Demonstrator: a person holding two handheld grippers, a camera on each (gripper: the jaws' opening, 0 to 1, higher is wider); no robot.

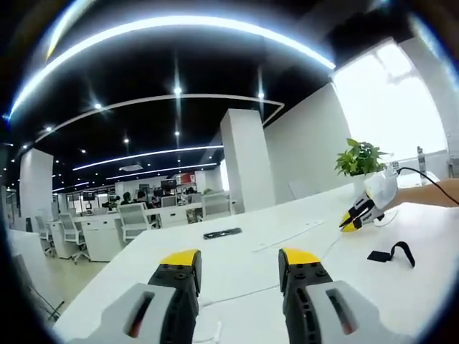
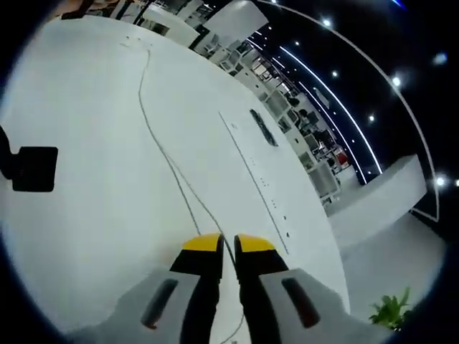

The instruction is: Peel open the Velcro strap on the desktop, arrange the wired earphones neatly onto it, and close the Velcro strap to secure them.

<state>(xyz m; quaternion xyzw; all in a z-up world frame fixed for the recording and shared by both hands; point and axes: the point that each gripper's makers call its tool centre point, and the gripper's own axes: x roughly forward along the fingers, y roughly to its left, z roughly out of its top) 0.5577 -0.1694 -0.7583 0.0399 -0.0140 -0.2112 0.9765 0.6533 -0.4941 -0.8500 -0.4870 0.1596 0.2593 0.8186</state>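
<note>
Left gripper (image 1: pixel 238 266), jaws apart, above counter (image 1: pixel 301 236); right gripper (image 2: pixel 228 245), jaws clamped on earphone cable (image 2: pixel 161 147); Velcro strap (image 1: pixel 393 253) near counter's edge.

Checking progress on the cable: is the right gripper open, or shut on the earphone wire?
Shut on it: the right gripper has its jaws nearly together, with the earphone wire running between them.

desk (image 1: pixel 445 244) – smooth matt white | strap (image 1: pixel 394 253) – black cloth
</note>
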